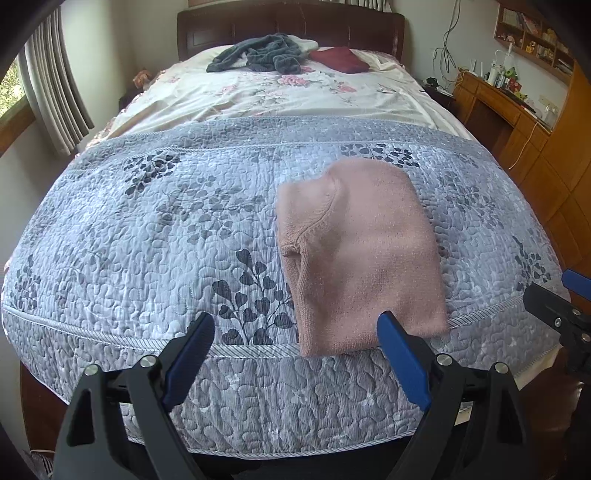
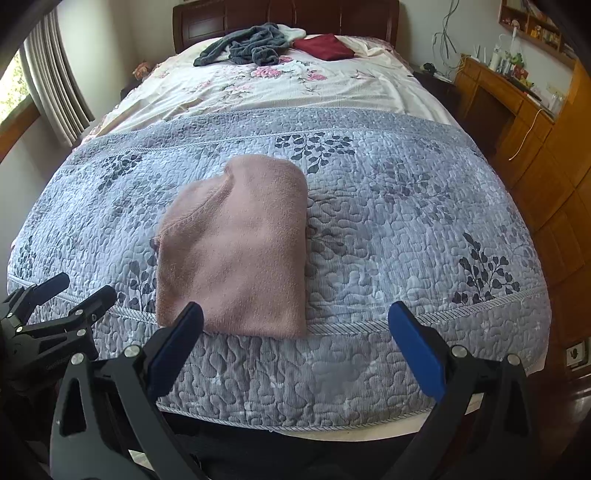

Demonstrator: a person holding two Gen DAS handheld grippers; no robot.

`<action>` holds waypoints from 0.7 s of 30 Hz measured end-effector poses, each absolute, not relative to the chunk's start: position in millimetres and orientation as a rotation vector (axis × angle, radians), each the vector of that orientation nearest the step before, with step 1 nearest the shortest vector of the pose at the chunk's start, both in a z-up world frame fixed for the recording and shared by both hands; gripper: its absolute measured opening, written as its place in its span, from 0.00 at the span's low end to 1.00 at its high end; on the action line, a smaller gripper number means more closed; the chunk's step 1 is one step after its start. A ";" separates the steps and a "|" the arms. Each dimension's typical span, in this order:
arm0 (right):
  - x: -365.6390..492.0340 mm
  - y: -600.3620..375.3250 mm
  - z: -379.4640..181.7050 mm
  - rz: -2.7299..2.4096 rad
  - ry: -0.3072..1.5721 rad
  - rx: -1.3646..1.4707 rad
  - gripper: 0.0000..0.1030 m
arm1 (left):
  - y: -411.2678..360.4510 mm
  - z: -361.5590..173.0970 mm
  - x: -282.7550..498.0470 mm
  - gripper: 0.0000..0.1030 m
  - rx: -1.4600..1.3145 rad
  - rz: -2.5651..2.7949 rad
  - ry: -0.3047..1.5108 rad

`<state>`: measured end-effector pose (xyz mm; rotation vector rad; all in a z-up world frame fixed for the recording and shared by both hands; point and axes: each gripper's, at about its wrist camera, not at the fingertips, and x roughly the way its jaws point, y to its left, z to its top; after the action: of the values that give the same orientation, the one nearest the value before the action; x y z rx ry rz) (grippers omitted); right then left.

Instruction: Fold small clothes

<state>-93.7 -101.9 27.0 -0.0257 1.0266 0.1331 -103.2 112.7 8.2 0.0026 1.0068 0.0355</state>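
Your pink sweater lies folded near the foot of the bed, both grippers, left and right, spread and empty; a grey garment by the headboard looks unfolded.

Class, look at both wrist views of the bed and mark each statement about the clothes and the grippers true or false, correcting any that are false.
1. The pink sweater lies folded on the grey quilt. True.
2. The left gripper is shut on the sweater. False: it is open and holds nothing.
3. A dark grey garment lies crumpled near the headboard. True.
4. The dark red garment lies on top of the pink sweater. False: it is far off, by the head of the bed.
5. The right gripper is open and empty. True.
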 end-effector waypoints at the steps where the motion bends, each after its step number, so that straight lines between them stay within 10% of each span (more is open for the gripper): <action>1: -94.0 -102.4 27.2 0.131 1.026 -0.025 0.97 | 112.4 8.3 -103.6 0.87 0.006 0.036 1.007; 21: -91.7 -108.3 22.3 0.117 1.037 -0.017 0.97 | 108.6 2.6 -102.7 0.87 0.021 0.035 1.031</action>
<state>-91.7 -108.3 22.3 -0.0173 1.0367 0.1173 -102.7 108.6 2.6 0.0207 1.0309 0.0353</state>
